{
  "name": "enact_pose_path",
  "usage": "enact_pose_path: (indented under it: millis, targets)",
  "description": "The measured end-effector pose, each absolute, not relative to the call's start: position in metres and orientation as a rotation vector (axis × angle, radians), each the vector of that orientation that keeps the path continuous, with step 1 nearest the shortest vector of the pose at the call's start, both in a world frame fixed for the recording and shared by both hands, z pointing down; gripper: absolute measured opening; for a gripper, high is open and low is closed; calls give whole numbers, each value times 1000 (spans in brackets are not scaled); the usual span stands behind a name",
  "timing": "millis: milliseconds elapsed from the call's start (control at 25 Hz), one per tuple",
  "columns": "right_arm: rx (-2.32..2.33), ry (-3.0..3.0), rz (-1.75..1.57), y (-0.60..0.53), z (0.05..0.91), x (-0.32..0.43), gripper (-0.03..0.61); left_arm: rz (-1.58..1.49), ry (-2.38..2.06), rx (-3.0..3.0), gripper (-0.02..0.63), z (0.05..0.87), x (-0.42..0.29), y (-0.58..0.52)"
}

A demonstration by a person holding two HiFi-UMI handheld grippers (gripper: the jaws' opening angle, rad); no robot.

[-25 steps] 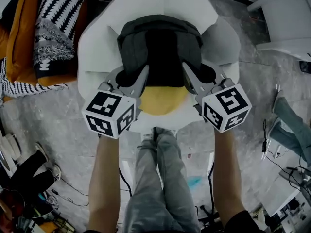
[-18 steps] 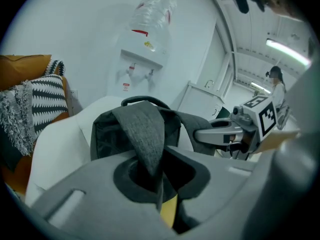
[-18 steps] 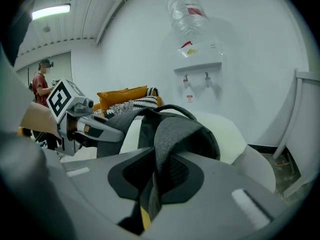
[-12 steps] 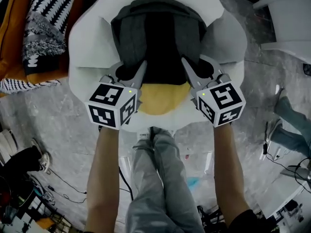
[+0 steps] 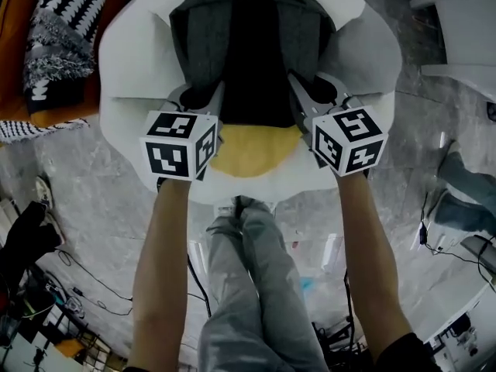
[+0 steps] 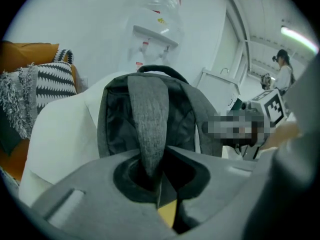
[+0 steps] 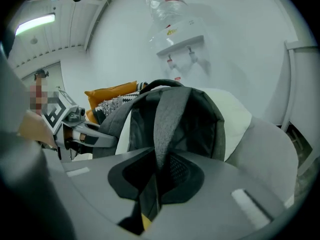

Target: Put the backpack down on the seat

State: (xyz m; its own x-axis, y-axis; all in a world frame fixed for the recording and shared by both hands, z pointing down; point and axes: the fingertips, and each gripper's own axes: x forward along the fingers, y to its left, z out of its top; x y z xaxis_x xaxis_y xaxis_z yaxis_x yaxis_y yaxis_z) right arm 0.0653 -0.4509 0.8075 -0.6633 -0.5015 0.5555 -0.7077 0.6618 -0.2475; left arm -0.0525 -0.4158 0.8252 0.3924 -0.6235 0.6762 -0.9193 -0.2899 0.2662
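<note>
Gripping a grey shoulder strap (image 6: 150, 119) between jaws drawn narrow around it, the left tool (image 6: 159, 186) held one side of the backpack (image 5: 248, 37). The right tool (image 7: 150, 194) did the same on the other strap (image 7: 167, 119), its jaws pinched close on the grey webbing, which ran down through them. From the head view both tools sat side by side, well apart, each with its marker cube toward the person and its jaws reaching forward to the pack's near edge.

The backpack, dark grey with a black centre panel, stood upright inside the white armchair (image 5: 136, 76), its back toward the chair's backrest and the padded arms curving on either side of it. Its lower edge lay just beyond the yellow seat cushion (image 5: 252, 149), which showed between the two tools; whether the pack's bottom actually rested on that cushion could not be told.

A water dispenser (image 6: 152, 31) with an upturned bottle stood against the white wall behind the chair. An orange cushion (image 7: 107, 94) and a black-and-white patterned pillow (image 5: 58, 29) lay to the left of the armchair. The person's legs (image 5: 252, 285), in grey trousers, stood on the grey marbled floor (image 5: 93, 200) directly in front of the seat, and another person (image 6: 286, 74) was visible far off on the right of the left gripper view.
</note>
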Motion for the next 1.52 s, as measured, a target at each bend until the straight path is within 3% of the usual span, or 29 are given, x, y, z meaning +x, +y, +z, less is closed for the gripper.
enact_pose_path:
  millis: [440,640,880,1080,1160,1400,1520]
  targets:
    - [945,-2395,676,-467,837,64,37,560,-1340,1927,38,860,-55,-432]
    - [976,-2385,693,-469,835,61,40,556,-1365,1867,77,855,-59,-433]
    - [1035,-2359,675,-468,830,65,131,579,-1392,1845,123,847,-66,-425]
    - [1092,-2354,665,-468,820,71,143,544,-1456,1781,124,836,-79,-414]
    - [1133,-2341,663,-469,816,74,164,521,-1499,1742,118,830,-84,-410]
    - [1185,-2310,627,-463,802,82,143,483,-1536,1744,0,812,-85,-406]
    - [1235,-2280,621,-459,794,91,131,479,-1532,1761,0,800,-83,-405]
